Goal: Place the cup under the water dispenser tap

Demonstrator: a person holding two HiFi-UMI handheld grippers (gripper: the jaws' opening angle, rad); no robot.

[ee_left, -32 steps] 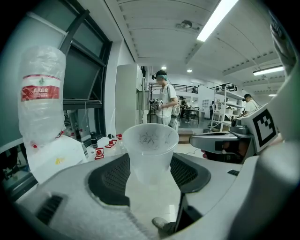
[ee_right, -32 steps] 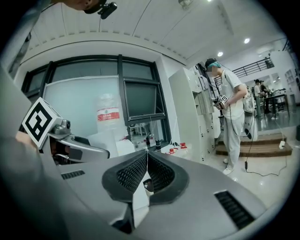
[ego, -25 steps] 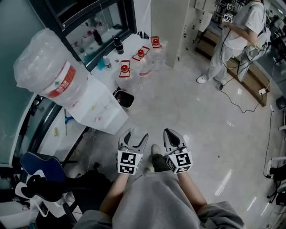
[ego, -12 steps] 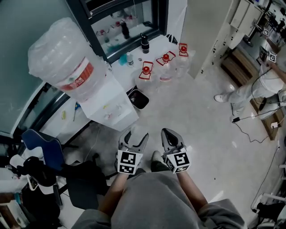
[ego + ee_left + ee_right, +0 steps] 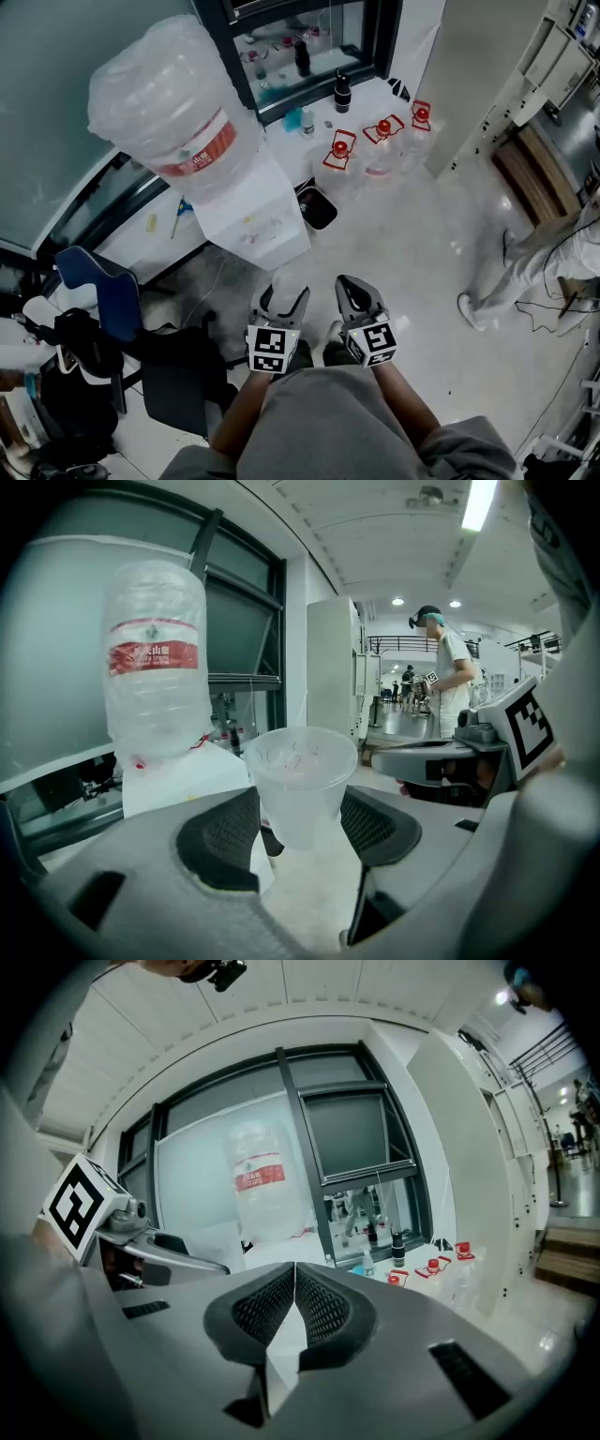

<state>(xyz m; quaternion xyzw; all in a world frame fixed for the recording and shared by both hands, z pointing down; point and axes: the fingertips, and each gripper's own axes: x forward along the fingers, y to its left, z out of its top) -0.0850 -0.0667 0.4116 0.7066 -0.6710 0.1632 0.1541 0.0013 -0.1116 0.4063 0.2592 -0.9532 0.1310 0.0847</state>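
Note:
A translucent plastic cup (image 5: 300,780) stands upright between the pads of my left gripper (image 5: 300,822), which is shut on its lower half. In the head view the cup (image 5: 286,286) and left gripper (image 5: 284,300) hang over the floor, just in front of the white water dispenser (image 5: 258,220). A large inverted bottle (image 5: 173,112) with a red label sits on top of it. The dispenser (image 5: 178,775) and bottle (image 5: 155,667) fill the left of the left gripper view. No tap shows. Beside it, my right gripper (image 5: 353,291) is shut and empty, its pads (image 5: 323,1307) meeting.
Several red-capped water jugs (image 5: 380,141) stand on the floor behind the dispenser, and a small black bin (image 5: 317,208) sits beside it. A blue chair (image 5: 98,291) and a black bag (image 5: 173,361) are at the left. A person (image 5: 544,272) stands at the right.
The view has swung so the dispenser now lies straight ahead and closer. Both grippers have moved toward it together, with the cup still held in the left. The person at the right has shifted lower.

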